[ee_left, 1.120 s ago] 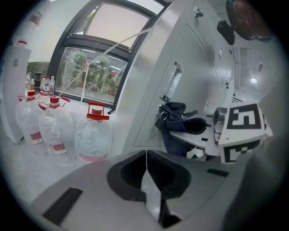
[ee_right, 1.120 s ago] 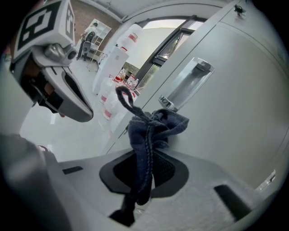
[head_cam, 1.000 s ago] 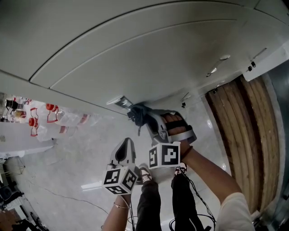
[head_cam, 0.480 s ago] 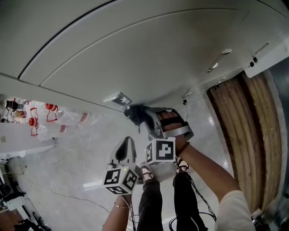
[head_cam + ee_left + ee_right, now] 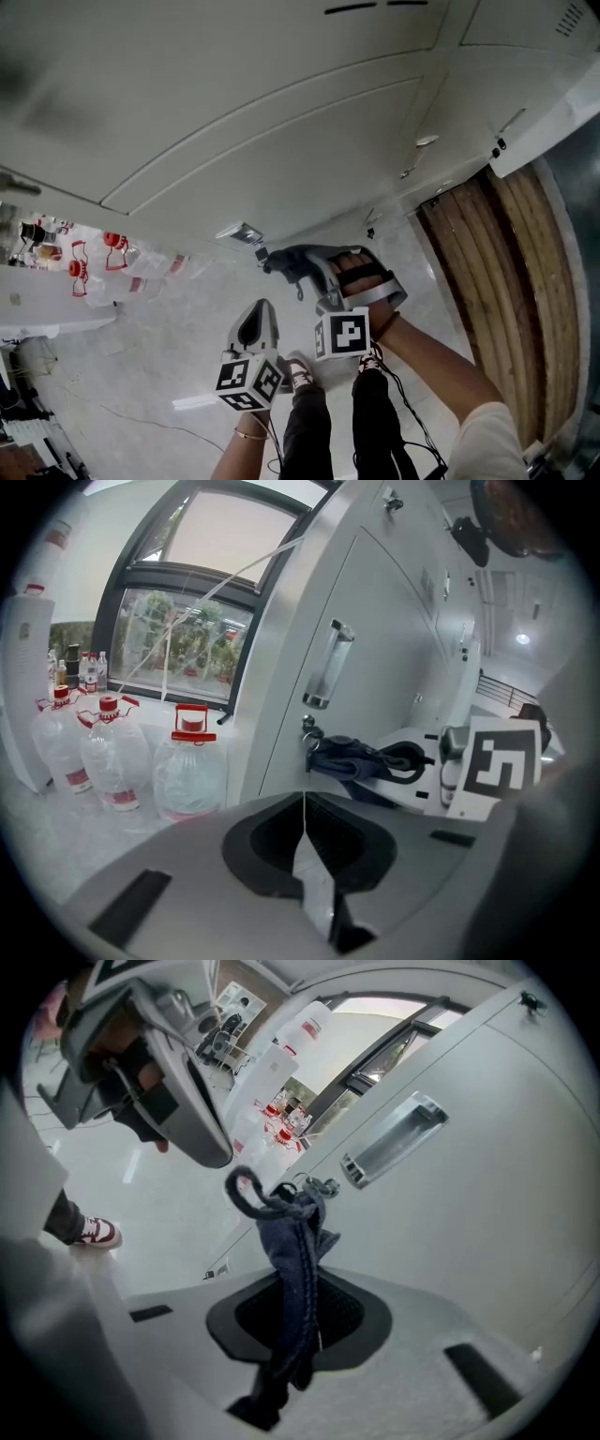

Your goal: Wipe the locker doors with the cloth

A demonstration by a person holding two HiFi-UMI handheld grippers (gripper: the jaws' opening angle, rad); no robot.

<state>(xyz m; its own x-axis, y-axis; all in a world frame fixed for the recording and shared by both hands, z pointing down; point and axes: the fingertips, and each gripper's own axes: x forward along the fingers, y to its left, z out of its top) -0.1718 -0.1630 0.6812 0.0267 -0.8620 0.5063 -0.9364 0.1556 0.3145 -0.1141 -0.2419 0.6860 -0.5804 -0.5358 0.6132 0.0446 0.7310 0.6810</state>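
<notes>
While right gripper [image 5: 302, 1340] is clamped on cloth [image 5: 292, 1241] near handle [image 5: 394, 1138], best press it flat to door [image 5: 487, 1232], stroking evenly. Left gripper [image 5: 305, 864]: closed, empty.

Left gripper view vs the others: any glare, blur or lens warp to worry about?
Left gripper view: heavy fisheye, black corners, window bright but readable. Right gripper view: same warp, the locker door bows, window blown out, cloth sharp in the right tool. Head view: door's upper left smeared, glare streak on the floor.
</notes>
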